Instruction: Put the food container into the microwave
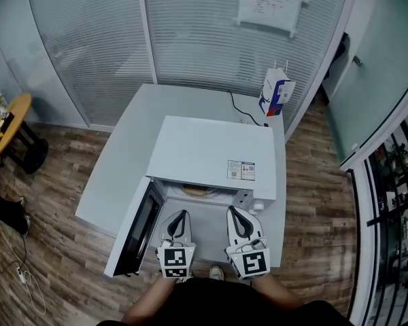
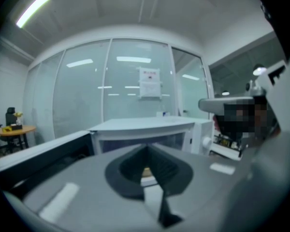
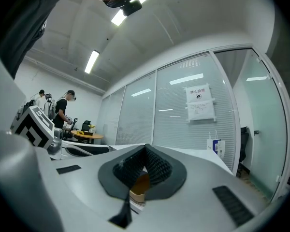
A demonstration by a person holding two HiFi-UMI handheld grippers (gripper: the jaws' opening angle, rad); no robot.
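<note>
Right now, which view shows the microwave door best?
The head view: the microwave door stands swung open at the left, nearly whole. The left gripper view catches only its inner side at the left edge; the right gripper view barely shows it.

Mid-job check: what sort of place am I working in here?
Most likely an office or lab room: ribbed glass partition walls with a posted notice, wood-look flooring, and a white table carrying the open microwave.
</note>
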